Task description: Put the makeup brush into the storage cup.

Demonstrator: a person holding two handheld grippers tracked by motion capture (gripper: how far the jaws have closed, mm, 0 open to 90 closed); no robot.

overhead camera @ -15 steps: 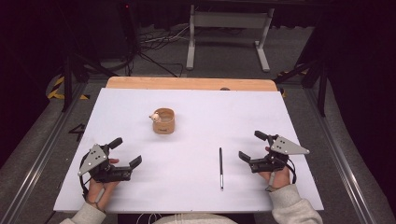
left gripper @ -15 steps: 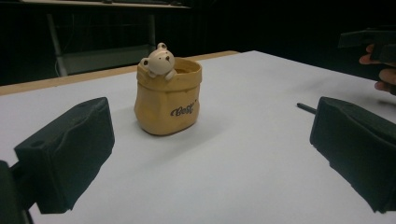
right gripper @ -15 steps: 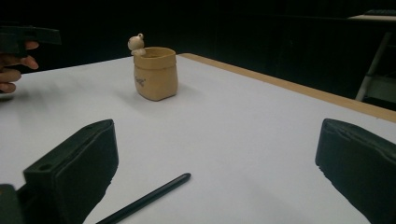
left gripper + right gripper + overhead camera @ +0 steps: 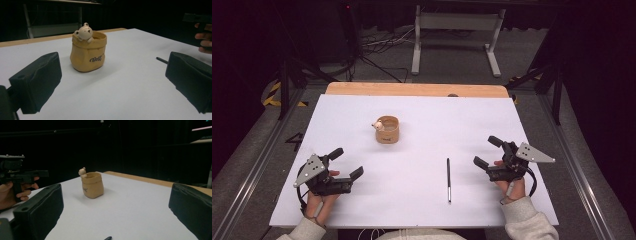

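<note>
A small tan pot shaped like a sack, with a little bear figure on its rim, stands upright on the white table, a little left of the middle and toward the far side. Dark lettering shows on its side in the left gripper view. Nearer the person and to the right of the pot, well apart from it, a thin black pen lies flat, running near to far.

The left gripper sits over the near left part of the table, held by the person's left hand. Its jaws stand wide apart with nothing between them, and they point toward the pot. The right gripper is held over the near right part, just right of the pen, in the right hand. Its jaws also stand wide apart and empty. Neither gripper touches the pot or the pen.

Beyond the table's far wooden edge, a grey metal stand rests on the dark floor among cables.
</note>
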